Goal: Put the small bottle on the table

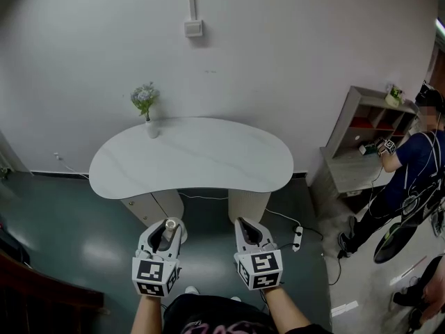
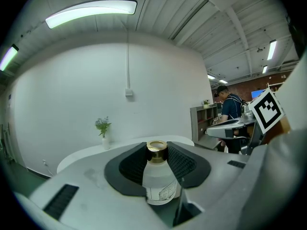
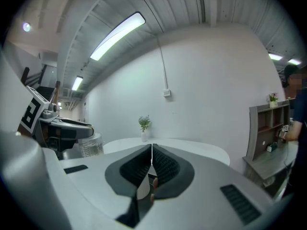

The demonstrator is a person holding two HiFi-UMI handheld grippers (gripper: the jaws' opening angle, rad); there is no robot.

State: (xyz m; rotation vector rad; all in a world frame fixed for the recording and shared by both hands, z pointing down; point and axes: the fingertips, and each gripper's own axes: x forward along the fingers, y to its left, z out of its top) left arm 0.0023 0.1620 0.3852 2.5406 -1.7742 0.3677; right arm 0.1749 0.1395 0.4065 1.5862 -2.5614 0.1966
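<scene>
A small clear bottle (image 2: 159, 178) with a gold cap stands upright between the jaws of my left gripper (image 2: 157, 163), which is shut on it. In the head view the bottle (image 1: 169, 227) shows at the tip of the left gripper (image 1: 165, 236), held over the floor in front of the white kidney-shaped table (image 1: 195, 160). My right gripper (image 1: 250, 236) hangs beside it, also short of the table's near edge. Its jaws meet with nothing between them in the right gripper view (image 3: 151, 161). The table (image 3: 192, 146) lies ahead of both grippers.
A small white vase with flowers (image 1: 147, 108) stands at the table's back left. A grey shelf unit (image 1: 361, 134) stands to the right, and a person (image 1: 410, 165) works beside it. A power strip (image 1: 297, 237) and cable lie on the floor near the table's base.
</scene>
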